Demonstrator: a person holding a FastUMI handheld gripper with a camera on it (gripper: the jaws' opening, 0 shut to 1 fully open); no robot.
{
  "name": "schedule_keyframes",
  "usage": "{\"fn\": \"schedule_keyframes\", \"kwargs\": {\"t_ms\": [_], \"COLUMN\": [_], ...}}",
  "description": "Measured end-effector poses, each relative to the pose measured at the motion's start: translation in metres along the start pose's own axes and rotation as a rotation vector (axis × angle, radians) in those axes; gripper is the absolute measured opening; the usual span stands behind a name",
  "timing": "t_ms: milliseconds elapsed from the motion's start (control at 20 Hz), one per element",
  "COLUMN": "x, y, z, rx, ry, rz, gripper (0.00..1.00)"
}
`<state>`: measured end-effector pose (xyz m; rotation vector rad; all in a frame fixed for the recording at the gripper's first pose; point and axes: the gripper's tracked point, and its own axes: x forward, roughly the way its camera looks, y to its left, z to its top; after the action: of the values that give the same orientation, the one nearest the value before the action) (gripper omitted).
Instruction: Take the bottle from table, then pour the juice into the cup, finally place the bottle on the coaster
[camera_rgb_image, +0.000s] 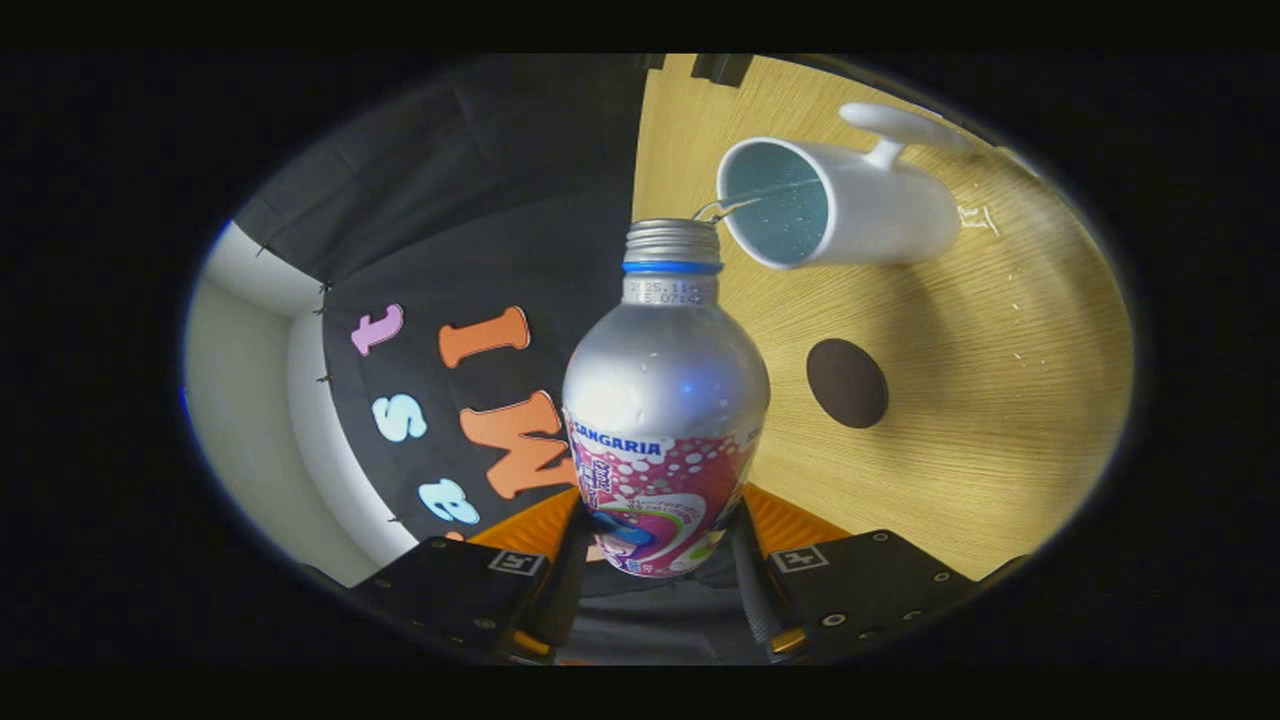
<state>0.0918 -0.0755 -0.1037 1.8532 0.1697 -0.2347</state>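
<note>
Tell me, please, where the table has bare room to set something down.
Bare wood lies beyond the coaster and between it and the cup. It is crowded where the bottle, gripped by the gripper, pours into the cup.

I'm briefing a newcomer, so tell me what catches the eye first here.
The silver bottle stands out, gripped between the jaws, uncapped and tipped toward the white cup just beyond its mouth, with a thin stream running in. A dark round coaster lies on the wooden table beside the bottle.

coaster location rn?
In the gripper view, the coaster lies bare on the wooden table, beside the bottle clamped in the tongs, short of the cup.
</note>
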Motion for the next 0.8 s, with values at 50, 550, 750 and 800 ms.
{"fn": "schedule_keyframes", "kwargs": {"t_ms": [50, 550, 750, 800], "x": [0.0005, 0.0016, 0.0038, 0.0028], "y": [0.0005, -0.0028, -0.0026, -0.0019], "z": [0.0007, 0.0061, 0.0084, 0.0086], "rx": [0.006, 0.057, 0.072, 0.078], "ry": [-0.001, -0.005, -0.010, -0.011], "rz": [-0.001, -0.024, -0.027, -0.028], "gripper": [0.67, 0.67, 0.67, 0.67]}}
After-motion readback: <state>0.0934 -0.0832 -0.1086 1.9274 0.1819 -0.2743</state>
